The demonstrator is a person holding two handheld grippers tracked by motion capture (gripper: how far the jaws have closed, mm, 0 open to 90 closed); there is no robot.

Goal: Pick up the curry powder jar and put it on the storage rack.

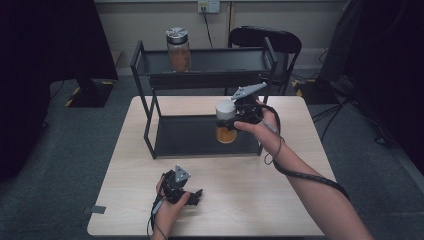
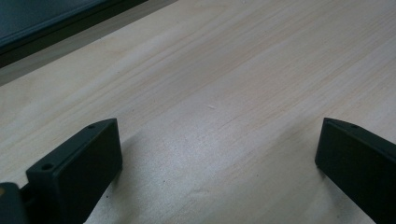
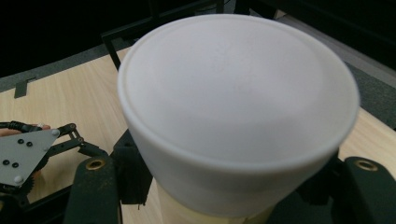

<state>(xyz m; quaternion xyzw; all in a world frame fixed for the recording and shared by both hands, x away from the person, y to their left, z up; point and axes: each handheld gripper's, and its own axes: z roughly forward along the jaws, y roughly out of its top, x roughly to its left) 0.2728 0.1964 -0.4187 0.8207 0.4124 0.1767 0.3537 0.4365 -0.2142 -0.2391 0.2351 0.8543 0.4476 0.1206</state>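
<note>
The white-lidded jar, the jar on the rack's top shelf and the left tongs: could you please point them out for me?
white-lidded jar [image 1: 226, 134], high view, on its orange lower body.
jar on the top shelf [image 1: 179, 56], high view, on its glass body.
left tongs [image 1: 195, 196], high view, between the tips.

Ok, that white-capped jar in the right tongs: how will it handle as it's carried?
The jar looks like clear glass, so probably fragile and slippery. Amber filling sits low, so likely bottom-heavy. The right tongs grip just under the smooth white cap, so it may swing or slip if jerked.
</note>
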